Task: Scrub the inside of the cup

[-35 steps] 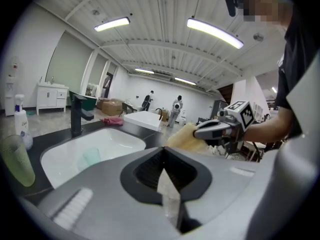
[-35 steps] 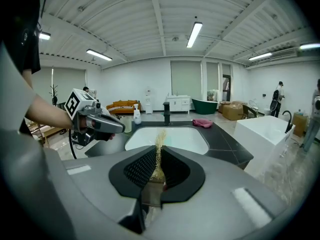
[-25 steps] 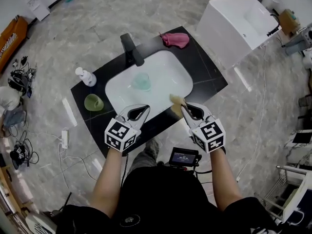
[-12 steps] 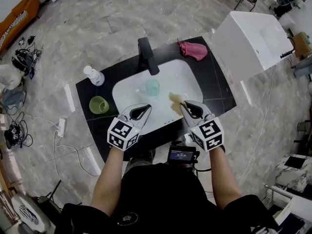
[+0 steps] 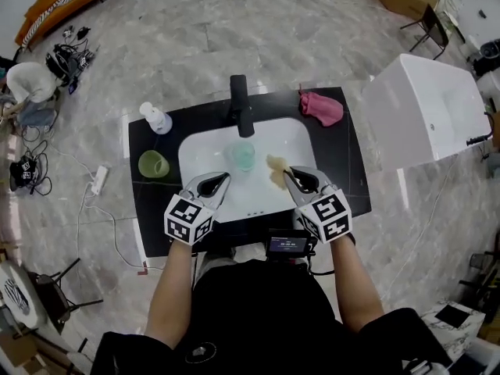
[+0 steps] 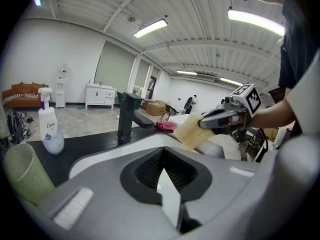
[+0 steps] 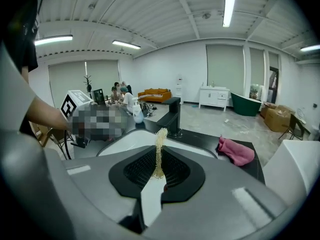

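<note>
A translucent teal cup (image 5: 242,156) stands upright in the white sink (image 5: 205,148), just in front of the black faucet (image 5: 241,104). My right gripper (image 5: 285,175) is shut on a thin yellow sponge (image 5: 276,170), which hangs over the basin to the right of the cup and apart from it. In the right gripper view the sponge (image 7: 160,144) stands edge-on between the jaws. My left gripper (image 5: 223,178) is shut and holds nothing, over the sink's front left, short of the cup. From the left gripper view I see the sponge (image 6: 192,129) and the right gripper (image 6: 225,118).
On the black counter (image 5: 344,166) a white soap bottle (image 5: 156,118) and a green cup (image 5: 153,164) stand left of the sink. A pink cloth (image 5: 322,108) lies at the back right. A white tub (image 5: 433,116) sits on the floor to the right.
Both grippers have moved forward from the counter's front edge to over the basin, which brings the sponge closer to the cup. Jaws are unchanged.
</note>
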`<action>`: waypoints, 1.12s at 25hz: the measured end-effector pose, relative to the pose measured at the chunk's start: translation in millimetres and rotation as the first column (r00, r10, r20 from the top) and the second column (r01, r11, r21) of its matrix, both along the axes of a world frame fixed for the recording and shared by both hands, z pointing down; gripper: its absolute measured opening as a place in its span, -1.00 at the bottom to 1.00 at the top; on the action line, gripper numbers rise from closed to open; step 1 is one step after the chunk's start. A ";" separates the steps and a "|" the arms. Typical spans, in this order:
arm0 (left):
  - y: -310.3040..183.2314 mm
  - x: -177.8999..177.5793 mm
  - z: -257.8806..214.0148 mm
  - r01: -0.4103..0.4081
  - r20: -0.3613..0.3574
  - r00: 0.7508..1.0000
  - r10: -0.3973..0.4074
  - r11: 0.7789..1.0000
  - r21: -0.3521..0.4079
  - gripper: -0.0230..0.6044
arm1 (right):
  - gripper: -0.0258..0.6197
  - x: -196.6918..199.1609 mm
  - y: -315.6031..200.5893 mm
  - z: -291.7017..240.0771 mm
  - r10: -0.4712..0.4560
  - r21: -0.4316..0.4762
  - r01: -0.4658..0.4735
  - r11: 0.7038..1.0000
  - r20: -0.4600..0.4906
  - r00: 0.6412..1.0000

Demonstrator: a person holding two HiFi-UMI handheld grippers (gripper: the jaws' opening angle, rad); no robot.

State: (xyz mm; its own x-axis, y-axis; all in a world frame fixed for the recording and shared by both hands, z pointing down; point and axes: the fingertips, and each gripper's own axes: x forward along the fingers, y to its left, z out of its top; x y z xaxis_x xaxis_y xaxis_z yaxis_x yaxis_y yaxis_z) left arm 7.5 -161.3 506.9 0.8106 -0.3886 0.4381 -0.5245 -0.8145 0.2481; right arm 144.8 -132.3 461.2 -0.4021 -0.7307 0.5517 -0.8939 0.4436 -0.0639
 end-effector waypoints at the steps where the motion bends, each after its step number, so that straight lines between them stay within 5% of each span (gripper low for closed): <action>1: -1.4 0.4 -1.6 0.023 0.003 1.000 -0.023 1.000 0.003 -0.93 | -0.81 3.2 -4.4 0.0 -0.020 0.001 0.020 1.000 -0.001 1.000; 11: -1.2 4.1 -5.2 0.142 0.015 0.990 -0.143 0.990 0.015 -0.93 | -0.81 13.9 -25.2 -1.4 -0.155 0.003 0.155 0.988 -0.012 0.988; 28: 3.3 -12.2 -0.1 0.055 0.033 0.998 -0.055 0.998 -0.007 -0.93 | -0.81 -10.3 -24.1 4.1 -0.079 0.003 0.079 0.997 0.025 0.997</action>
State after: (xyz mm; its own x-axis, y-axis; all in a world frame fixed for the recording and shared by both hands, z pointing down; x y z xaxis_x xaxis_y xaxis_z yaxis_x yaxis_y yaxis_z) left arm -4.7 -158.0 506.7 0.7730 -0.4287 0.4676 -0.5767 -0.7821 0.2362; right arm 134.4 -156.5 465.3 -0.4723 -0.6972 0.5393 -0.8541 0.5132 -0.0846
